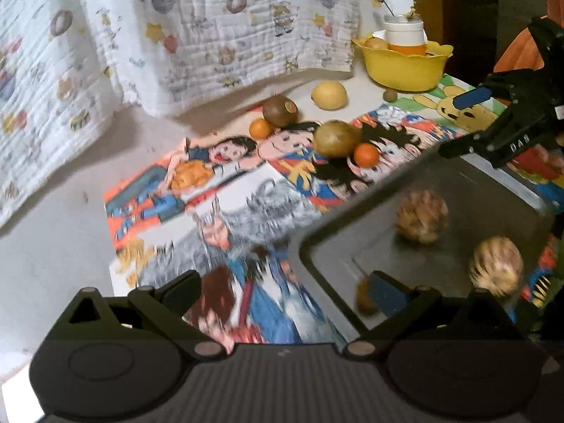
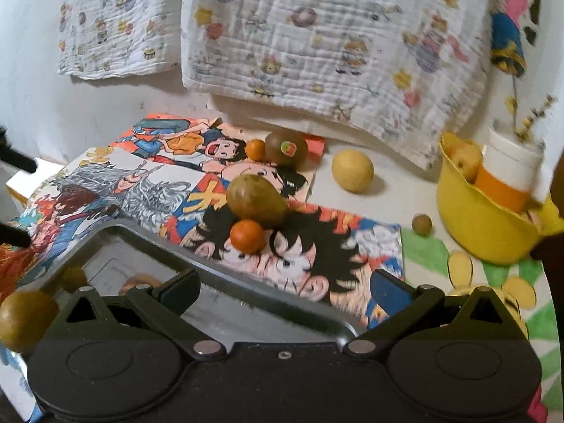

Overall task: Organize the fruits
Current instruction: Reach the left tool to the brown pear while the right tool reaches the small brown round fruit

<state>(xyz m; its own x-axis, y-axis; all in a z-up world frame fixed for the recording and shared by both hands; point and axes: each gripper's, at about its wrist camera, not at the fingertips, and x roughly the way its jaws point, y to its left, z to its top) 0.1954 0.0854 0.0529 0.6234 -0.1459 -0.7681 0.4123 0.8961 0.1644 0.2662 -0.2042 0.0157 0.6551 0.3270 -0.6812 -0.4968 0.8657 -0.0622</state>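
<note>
Loose fruit lies on the cartoon-print mats: a lemon [image 1: 329, 95] [image 2: 352, 171], a stickered kiwi [image 1: 280, 110] [image 2: 285, 148], a green-brown pear-like fruit [image 1: 336, 138] [image 2: 255, 199] and two small oranges [image 1: 366, 155] [image 2: 247, 236]. A grey metal tray [image 1: 493, 183] [image 2: 253, 290] holds two pale, rough round fruits [image 1: 421, 216] and a small one [image 1: 365, 296]. My left gripper [image 1: 285, 292] is open over the tray's near corner, holding nothing. My right gripper [image 2: 285, 290] is open above the tray's rim, also seen from the left wrist view as the right gripper [image 1: 465, 123] at the tray's far edge.
A yellow bowl [image 1: 405, 63] [image 2: 476, 225] with a fruit and a white-and-orange cup stands at the back right, a small brown ball [image 2: 422, 224] beside it. A printed cloth [image 2: 317, 35] hangs on the wall behind. A round olive fruit [image 2: 26, 320] shows at the tray's left.
</note>
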